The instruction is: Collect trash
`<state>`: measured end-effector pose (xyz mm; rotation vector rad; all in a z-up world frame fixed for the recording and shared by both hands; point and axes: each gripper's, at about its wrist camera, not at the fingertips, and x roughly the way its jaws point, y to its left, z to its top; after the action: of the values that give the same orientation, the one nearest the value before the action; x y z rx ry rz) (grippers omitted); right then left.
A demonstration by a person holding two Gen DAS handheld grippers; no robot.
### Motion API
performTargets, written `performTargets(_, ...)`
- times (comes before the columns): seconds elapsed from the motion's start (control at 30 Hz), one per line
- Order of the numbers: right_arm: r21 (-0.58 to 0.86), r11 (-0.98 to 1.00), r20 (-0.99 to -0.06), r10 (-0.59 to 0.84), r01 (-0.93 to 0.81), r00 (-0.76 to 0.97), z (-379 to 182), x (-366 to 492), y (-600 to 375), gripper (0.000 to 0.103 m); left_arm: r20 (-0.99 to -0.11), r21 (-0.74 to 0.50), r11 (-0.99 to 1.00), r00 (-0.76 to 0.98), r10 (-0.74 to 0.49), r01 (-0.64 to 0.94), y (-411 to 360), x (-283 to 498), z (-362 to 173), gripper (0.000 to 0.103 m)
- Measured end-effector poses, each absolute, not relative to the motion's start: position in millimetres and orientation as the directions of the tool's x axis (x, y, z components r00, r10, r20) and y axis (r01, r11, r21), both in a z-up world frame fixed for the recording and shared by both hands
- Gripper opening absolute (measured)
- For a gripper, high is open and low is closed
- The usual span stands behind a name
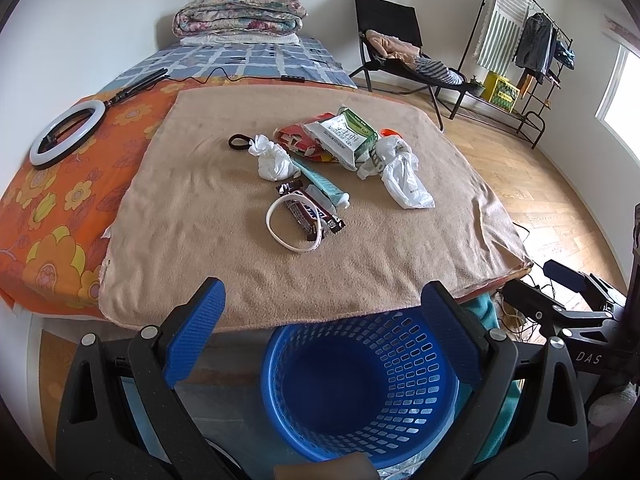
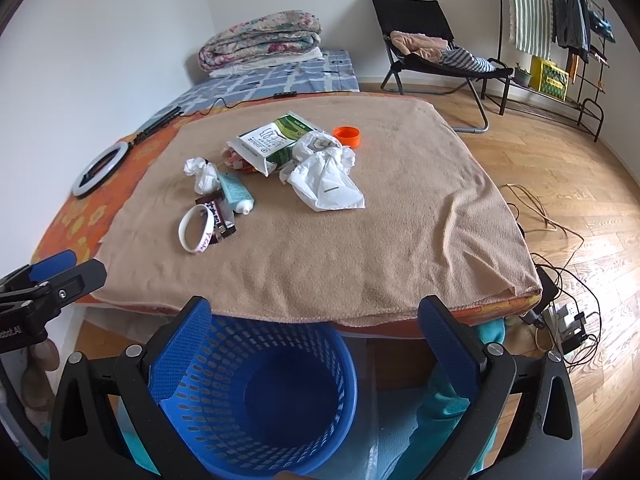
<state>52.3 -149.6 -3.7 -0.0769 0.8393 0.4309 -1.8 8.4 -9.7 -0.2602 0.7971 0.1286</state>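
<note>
Both claws are spread wide with nothing in them, left claw [image 1: 320,336] and right claw [image 2: 316,354] hovering at the near edge of the bed over a blue mesh basket [image 1: 362,390] sitting on the floor, looks empty from here. All the trash is piled mid-bed on the tan blanket [image 1: 224,216]: a crumpled tissue [image 1: 272,159], candy bar wrapper [image 1: 310,210] lying across a white wristband [image 1: 289,226], teal tube [image 1: 322,180], green-white packet [image 1: 346,136], scrunched white plastic bag [image 1: 402,178] and an orange cap [image 2: 347,136] on the far right. Off to the left a ring light [image 1: 66,134] lies on the orange flowery sheet [image 1: 60,208].
</note>
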Motion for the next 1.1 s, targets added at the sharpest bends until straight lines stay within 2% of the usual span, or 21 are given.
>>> performTargets(0.43, 0.100, 0.889, -0.684, 0.388, -0.446, 0.619, -3, 61, -151, 0.102, -0.728, -0.205, 0.952, 0.686, 0.008, -0.229, 16, -7, -16, 0.100)
performTargets(0.7, 0.134, 0.878, -0.679, 0.420, -0.460, 0.602, -1, 80, -153, 0.102, -0.745, -0.268, 0.933, 0.665, -0.045, -0.238, 39, 25, -3, 0.100)
performTargets(0.9, 0.164, 0.871, -0.666, 0.445, -0.464, 0.599, 2, 108, -154, 0.102, -0.741, -0.294, 0.913, 0.671, -0.030, -0.284, 68, 58, 8, 0.100)
performTargets(1.1, 0.200, 0.869, -0.666, 0.459, -0.452, 0.588, 3, 149, -146, 0.102, -0.752, -0.285, 0.902, 0.659, -0.001, -0.324, 97, 105, 4, 0.092)
